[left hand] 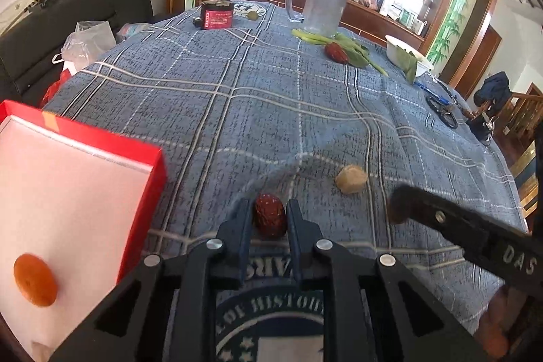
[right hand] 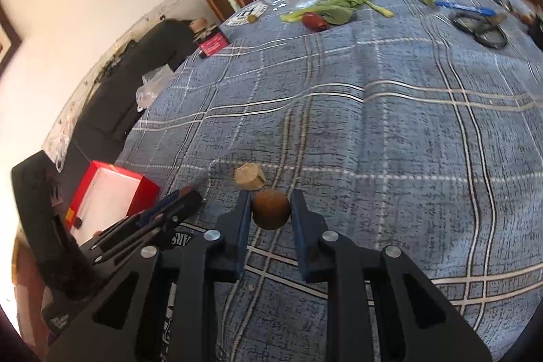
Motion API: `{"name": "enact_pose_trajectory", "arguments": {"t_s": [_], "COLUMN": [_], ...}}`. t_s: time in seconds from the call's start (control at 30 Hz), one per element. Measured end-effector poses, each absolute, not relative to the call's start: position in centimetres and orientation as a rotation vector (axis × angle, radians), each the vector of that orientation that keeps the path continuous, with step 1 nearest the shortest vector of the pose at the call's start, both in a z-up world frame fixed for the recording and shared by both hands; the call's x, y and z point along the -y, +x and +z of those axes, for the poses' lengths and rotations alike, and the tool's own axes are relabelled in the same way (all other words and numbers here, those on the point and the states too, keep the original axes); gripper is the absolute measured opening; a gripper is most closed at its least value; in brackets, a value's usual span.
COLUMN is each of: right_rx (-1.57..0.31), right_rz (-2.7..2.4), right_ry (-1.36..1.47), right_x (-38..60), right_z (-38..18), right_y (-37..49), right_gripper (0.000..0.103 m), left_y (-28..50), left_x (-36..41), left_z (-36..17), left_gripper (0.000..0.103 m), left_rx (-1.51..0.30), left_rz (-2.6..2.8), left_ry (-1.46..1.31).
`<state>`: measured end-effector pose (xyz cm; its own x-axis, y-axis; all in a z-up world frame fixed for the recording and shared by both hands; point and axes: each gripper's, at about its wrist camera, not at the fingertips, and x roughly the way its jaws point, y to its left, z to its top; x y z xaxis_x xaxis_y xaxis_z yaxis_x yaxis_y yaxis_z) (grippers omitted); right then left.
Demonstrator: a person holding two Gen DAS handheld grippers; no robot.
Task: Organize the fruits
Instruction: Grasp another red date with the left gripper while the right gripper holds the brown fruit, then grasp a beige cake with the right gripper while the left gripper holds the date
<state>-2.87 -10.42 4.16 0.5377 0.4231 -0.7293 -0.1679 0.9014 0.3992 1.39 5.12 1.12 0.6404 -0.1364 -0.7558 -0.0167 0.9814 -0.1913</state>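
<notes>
My left gripper (left hand: 270, 216) is shut on a wrinkled red date (left hand: 269, 214) just above the blue plaid tablecloth (left hand: 254, 111). A red box with a white inside (left hand: 68, 192) stands to its left and holds a small orange fruit (left hand: 35, 279). My right gripper (right hand: 270, 209) is shut on a round brown fruit (right hand: 271, 209). A pale tan lumpy fruit (left hand: 351, 179) lies on the cloth between both grippers; it also shows in the right wrist view (right hand: 250, 176). Another red date (left hand: 336, 52) lies far back beside green leaves (left hand: 342, 44). The right gripper's arm (left hand: 475, 233) shows in the left wrist view.
A clear glass pitcher (left hand: 324, 5), a dark jar with a red label (left hand: 217, 12), a white bowl with leaves (left hand: 407, 55), scissors (left hand: 441, 111) and a blue pen (right hand: 465, 7) sit at the far side. A black sofa (left hand: 78, 22) with plastic bags stands left of the table.
</notes>
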Motion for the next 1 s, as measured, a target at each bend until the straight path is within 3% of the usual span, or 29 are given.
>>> {"name": "enact_pose_trajectory", "arguments": {"t_s": [0.03, 0.1, 0.17, 0.4, 0.53, 0.77, 1.0], "right_rx": [-0.948, -0.959, -0.952, -0.956, -0.966, -0.966, -0.961], "right_rz": [0.371, 0.380, 0.358, 0.349, 0.334, 0.312, 0.323], "right_ry": [0.281, 0.257, 0.228, 0.089, 0.040, -0.022, 0.010], "right_x": [10.0, 9.5, 9.0, 6.0, 5.2, 4.9, 5.3], "right_z": [4.2, 4.2, 4.1, 4.1, 3.5, 2.6, 3.0], "right_y": [-2.7, -2.3, -1.9, -0.9, -0.1, 0.2, 0.0], "right_gripper": [0.026, 0.044, 0.050, 0.050, 0.046, 0.025, 0.025], "left_y": [1.3, 0.9, 0.8, 0.8, 0.8, 0.8, 0.1], "left_x": [-5.3, -5.5, -5.6, -5.5, -5.4, -5.2, -5.7], "left_z": [1.1, 1.1, 1.1, 1.1, 1.1, 1.1, 1.8], "left_gripper": [0.019, 0.019, 0.019, 0.019, 0.019, 0.018, 0.018], "left_rx": [-0.874, -0.874, -0.873, -0.873, -0.874, -0.877, -0.876], "left_rz": [-0.067, -0.064, -0.063, -0.062, -0.060, -0.046, -0.046], "left_ry": [-0.190, -0.192, -0.186, -0.181, -0.179, -0.161, -0.192]}}
